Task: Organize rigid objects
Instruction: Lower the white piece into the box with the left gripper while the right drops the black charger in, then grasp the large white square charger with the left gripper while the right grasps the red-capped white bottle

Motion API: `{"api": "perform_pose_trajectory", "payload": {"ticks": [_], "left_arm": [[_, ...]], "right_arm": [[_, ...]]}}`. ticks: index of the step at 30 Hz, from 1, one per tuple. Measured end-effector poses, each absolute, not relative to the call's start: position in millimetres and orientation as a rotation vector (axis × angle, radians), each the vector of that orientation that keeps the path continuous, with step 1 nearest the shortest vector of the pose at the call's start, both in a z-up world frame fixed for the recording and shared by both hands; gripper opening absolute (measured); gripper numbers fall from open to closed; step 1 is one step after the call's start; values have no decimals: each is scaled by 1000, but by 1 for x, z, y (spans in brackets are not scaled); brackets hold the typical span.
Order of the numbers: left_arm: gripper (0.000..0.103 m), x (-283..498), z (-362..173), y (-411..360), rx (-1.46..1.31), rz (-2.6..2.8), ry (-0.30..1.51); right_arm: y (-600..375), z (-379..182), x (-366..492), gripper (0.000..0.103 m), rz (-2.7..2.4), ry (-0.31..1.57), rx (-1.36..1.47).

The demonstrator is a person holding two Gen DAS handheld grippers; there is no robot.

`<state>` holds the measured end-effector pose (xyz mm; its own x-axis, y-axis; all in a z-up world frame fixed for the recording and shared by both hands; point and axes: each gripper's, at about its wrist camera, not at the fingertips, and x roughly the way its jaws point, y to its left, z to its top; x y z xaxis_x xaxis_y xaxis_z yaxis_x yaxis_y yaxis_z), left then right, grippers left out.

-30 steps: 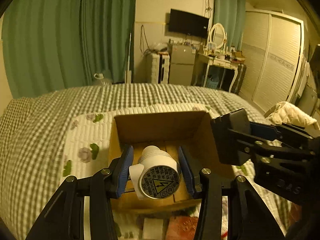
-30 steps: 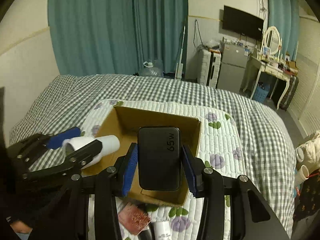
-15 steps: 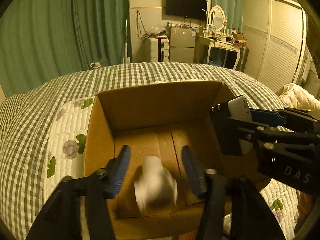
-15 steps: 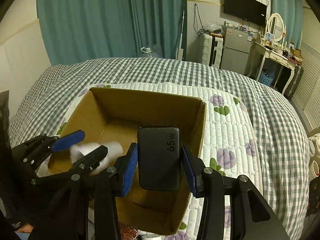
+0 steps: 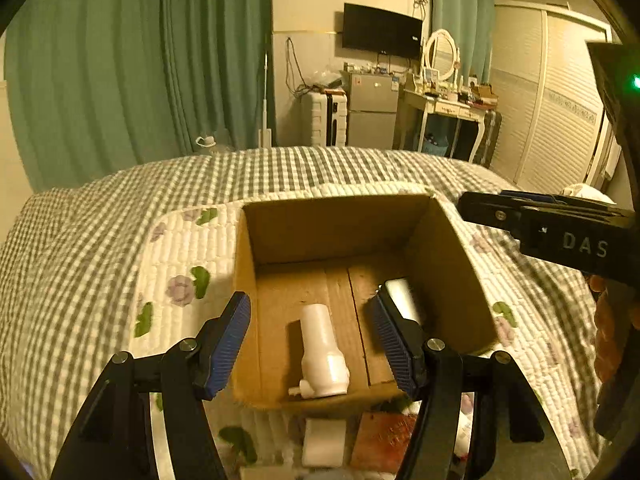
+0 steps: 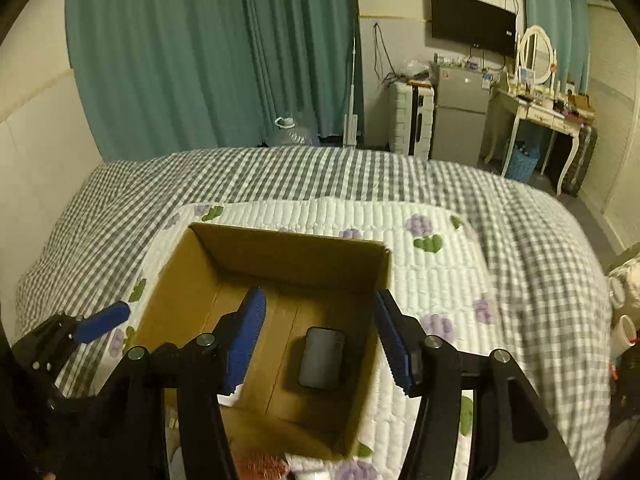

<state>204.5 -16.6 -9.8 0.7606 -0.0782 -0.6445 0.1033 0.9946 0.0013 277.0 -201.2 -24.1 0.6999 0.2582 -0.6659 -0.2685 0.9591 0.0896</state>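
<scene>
1. A white plastic piece [image 5: 322, 354] lies on its side on the floor of the cardboard box [image 5: 448, 264]. It is near the front wall of the box, and nothing is holding it.
2. A dark charger block [image 6: 322, 358] lies flat on the box floor too, close to the right wall. In the left wrist view it shows as a pale block just behind the right finger of that gripper.
3. The two things lie apart from each other, with bare cardboard between them.
4. The left gripper [image 5: 312, 350] hangs over the front of the box. Its blue pads are spread wide and hold nothing.
5. The right gripper [image 6: 322, 340] hangs over the box as well. Its blue pads are spread wide too, and the charger block lies below the gap, not touched.
6. The box is open at the top and sits on a white quilt with flowers [image 6: 440, 272].
7. The quilt lies on a bed with a gray checked cover [image 6: 280, 172].
8. Small things lie on the quilt in front of the box, one white [image 5: 324, 442] and one reddish [image 5: 380, 442]. They are too blurry to name.
9. Behind the bed hang green curtains [image 5: 140, 72].
</scene>
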Motion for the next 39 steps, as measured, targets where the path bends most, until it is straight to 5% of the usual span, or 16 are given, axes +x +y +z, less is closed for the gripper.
{"api": "perform_pose_trajectory", "payload": {"ticks": [8, 12, 15, 33, 39], "left_arm": [[68, 149, 26, -14, 26, -100, 665], [81, 120, 30, -17, 32, -109, 664], [87, 103, 22, -14, 21, -110, 681], [89, 114, -115, 32, 13, 0, 857], [89, 120, -140, 33, 35, 10, 903]], "right_arm": [[-219, 13, 206, 58, 264, 716, -55], [-224, 18, 166, 86, 229, 689, -74], [-223, 14, 143, 88, 216, 687, -106], [-214, -145, 160, 87, 228, 969, -59], [-209, -197, 176, 61, 188, 1103, -123]]}}
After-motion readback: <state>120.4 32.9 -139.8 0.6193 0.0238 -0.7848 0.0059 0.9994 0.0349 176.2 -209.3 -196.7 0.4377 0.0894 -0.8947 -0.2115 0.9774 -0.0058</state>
